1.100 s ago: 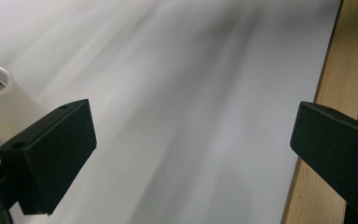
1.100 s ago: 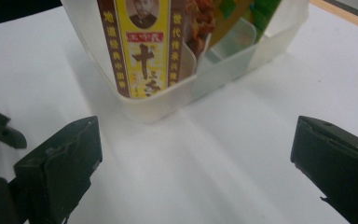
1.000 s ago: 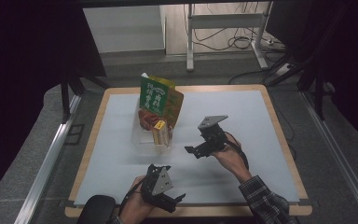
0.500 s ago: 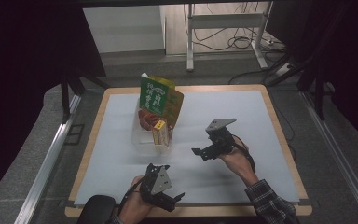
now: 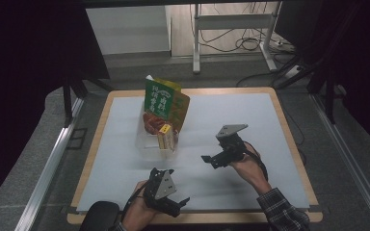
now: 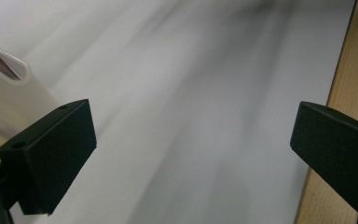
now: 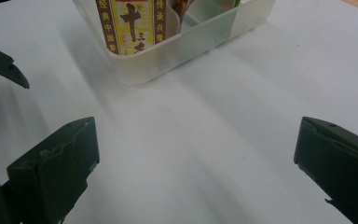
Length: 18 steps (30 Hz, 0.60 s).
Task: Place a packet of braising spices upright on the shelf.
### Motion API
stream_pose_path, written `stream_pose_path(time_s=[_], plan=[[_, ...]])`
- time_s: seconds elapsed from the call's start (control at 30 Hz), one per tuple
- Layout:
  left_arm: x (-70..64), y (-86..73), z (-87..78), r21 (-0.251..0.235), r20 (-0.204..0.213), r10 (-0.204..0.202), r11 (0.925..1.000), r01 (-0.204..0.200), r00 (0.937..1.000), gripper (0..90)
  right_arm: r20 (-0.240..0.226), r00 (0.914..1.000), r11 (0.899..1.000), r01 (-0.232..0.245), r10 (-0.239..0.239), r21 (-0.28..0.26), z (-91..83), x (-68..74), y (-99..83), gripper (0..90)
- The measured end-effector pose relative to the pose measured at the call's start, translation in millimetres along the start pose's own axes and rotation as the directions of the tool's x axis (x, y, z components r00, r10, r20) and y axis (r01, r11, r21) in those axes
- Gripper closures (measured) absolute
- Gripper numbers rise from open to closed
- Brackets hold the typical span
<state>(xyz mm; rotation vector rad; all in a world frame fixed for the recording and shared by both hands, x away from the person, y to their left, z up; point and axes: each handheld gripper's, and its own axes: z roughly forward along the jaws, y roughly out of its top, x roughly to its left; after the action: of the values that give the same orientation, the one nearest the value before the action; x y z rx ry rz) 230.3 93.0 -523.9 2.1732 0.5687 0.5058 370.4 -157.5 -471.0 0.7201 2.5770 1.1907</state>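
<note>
A clear plastic container stands left of the white mat's middle, holding a tall green bag and a small yellow box. My left gripper is held low at the mat's near edge, below the container. Its jaws are wide open over bare mat, with the container's corner to their left. My right gripper hovers to the right of the container, pointing at it. It is open with nothing between its jaws, and the container and yellow box lie ahead.
The white mat covers a wooden table, whose edge strip runs beside the left gripper. A tip of the left gripper's jaw shows at the left of the right gripper view. Dark floor and cables lie beyond the table.
My right gripper has drifted a little to the right and nearer the person, away from the container. The left gripper has barely moved.
</note>
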Motion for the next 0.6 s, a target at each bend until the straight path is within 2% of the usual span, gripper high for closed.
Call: stream_pose_path(time_s=[0.6], plan=[[1.7,-0.8,-0.4,0.001,-0.011,-0.01,0.9999,0.01,0.9999,0.0,0.014,0.9999,1.0,0.01,-0.01,-0.006,-12.5,2.8,-6.2,0.0]])
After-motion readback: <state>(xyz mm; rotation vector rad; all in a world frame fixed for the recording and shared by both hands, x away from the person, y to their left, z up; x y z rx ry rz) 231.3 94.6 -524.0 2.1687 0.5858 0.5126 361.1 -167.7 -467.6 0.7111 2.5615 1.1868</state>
